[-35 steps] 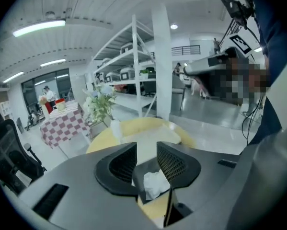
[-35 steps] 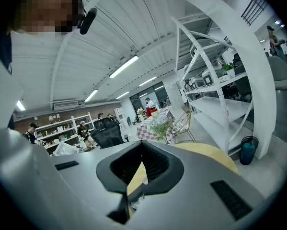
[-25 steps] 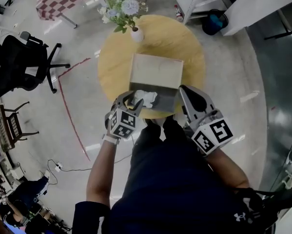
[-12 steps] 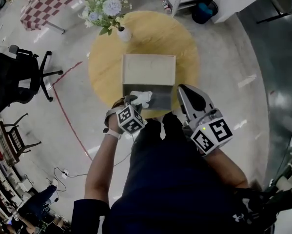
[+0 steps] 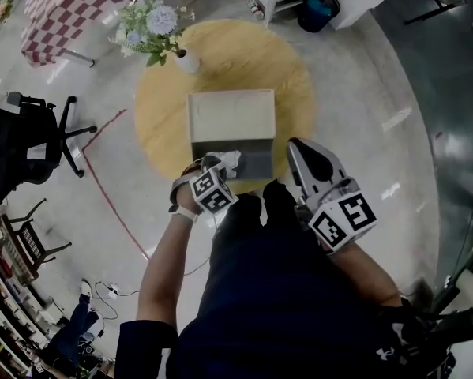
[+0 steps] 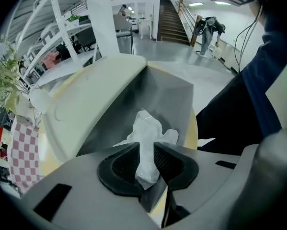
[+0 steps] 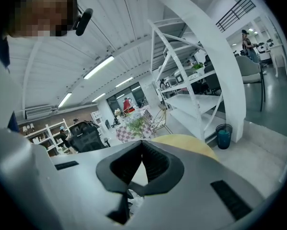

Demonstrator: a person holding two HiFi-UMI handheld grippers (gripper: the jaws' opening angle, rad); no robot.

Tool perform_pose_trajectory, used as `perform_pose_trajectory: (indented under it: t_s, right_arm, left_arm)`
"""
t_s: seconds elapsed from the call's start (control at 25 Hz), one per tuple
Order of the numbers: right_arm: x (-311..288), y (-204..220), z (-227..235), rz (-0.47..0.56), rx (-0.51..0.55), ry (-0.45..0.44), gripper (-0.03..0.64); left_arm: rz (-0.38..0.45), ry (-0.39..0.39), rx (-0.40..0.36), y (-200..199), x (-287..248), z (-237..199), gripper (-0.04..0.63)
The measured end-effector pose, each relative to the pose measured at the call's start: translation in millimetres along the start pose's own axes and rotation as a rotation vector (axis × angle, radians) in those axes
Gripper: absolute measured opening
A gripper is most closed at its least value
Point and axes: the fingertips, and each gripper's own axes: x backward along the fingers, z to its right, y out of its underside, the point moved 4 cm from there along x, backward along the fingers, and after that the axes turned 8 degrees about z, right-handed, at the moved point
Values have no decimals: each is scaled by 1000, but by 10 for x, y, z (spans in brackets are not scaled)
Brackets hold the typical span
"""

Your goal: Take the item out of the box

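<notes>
White crumpled item (image 6: 147, 128), looking like soft tissue or thin plastic, is sitting in the near left corner of the open box (image 5: 231, 115). The box is resting on the round yellow table (image 5: 295, 69).

Left gripper (image 5: 212, 165) is pointing steeply down into that corner. Its jaws have just been closing, and the item is standing right between them. In the left gripper view both pads (image 6: 126, 159) are touching the white strip on either side, so this is reading as a pinch, though how firm is hard to say.

Key relation: the item's long axis is running straight along the line of the left jaws, one end down between the pads and the rest bunching out past the tips into the box. The box's grey inner wall is rising just behind it. The way out is looking like back along that axis and up over the near rim.

Right gripper (image 5: 311, 158) is hanging off the box's near right corner, apart from the box. Its jaw tips are meeting on nothing. Left hand is clearly the nearer one and is doing the job.
</notes>
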Motion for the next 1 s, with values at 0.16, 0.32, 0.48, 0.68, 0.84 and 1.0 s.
perform_pose_trajectory:
  t_s: [0.16,0.32,0.48,0.68,0.84,1.0]
  right_arm:
    - [26,-4,19,2,-10,12,12]
    - [26,2,26,-1,-15,12,12]
    - [-7,17,-4,-8,-12,0,12]
    - [-41,38,-58,-20,-9,-20,11]
    - [-63,36,-103,-27,-5,-37,12]
    - [-97,38,-153,-33,2,-61,12]
  left_arm:
    - [-11,-7,-7,12,-40,-31,81]
    - [-13,-3,10,2,-60,-49,79]
    - [-14,-2,19,-2,-54,-37,56]
    - [24,-60,39,-24,43,-69,23]
    - [57,-80,55,-58,161,-67,21]
    - [89,-121,62,-113,307,-86,20]
